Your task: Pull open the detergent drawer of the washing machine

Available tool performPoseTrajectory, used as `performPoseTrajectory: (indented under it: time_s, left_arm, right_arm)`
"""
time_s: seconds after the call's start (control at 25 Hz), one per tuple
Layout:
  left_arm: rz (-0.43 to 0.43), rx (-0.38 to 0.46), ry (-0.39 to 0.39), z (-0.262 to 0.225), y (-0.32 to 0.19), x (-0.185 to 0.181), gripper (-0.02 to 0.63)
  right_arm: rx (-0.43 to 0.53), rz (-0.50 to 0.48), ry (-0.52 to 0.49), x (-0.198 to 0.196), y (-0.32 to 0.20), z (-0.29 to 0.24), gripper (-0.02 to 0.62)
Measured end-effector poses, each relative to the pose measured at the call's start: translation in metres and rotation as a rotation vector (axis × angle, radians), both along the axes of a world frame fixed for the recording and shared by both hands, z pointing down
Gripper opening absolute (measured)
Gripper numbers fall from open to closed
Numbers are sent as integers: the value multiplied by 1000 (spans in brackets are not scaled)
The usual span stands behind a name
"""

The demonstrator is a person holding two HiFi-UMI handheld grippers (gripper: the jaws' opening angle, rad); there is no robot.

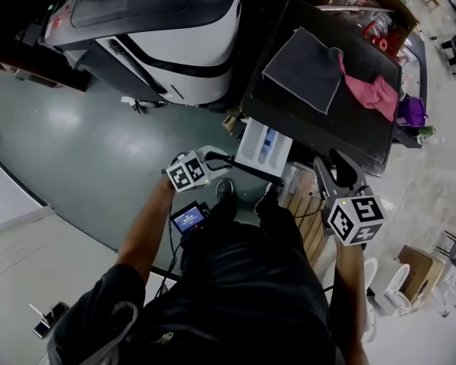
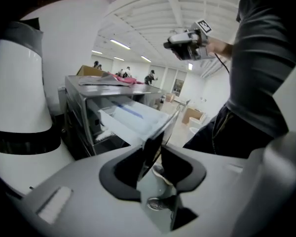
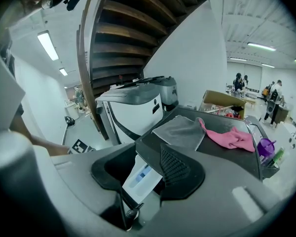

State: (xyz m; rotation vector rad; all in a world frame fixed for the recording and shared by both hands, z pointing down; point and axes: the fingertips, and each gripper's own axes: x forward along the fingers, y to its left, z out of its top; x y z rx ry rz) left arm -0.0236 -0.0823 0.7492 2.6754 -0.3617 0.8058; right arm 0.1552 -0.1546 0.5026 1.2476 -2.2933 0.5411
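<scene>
Your left gripper (image 1: 225, 161) is clamped on the front panel (image 2: 153, 141) of the detergent drawer (image 1: 262, 144), which stands pulled well out of the washing machine (image 1: 319, 122), white compartments open to view. In the left gripper view the thin panel sits pinched between the 2 jaws. Your right gripper (image 1: 336, 167) hangs just right of the drawer, near the machine's front, jaws spread and holding nothing. On the machine's dark top lie a gray cloth (image 1: 304, 68) and a pink cloth (image 1: 372, 91), touching each other
</scene>
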Motion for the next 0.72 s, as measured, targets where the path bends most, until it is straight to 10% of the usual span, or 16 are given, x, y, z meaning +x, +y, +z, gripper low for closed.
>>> performPoseTrajectory:
  time_s: [0.72]
  left_arm:
    - [-225, 268, -50, -128, -30, -55, 230]
  right_arm:
    - [161, 25, -143, 7, 14, -55, 152]
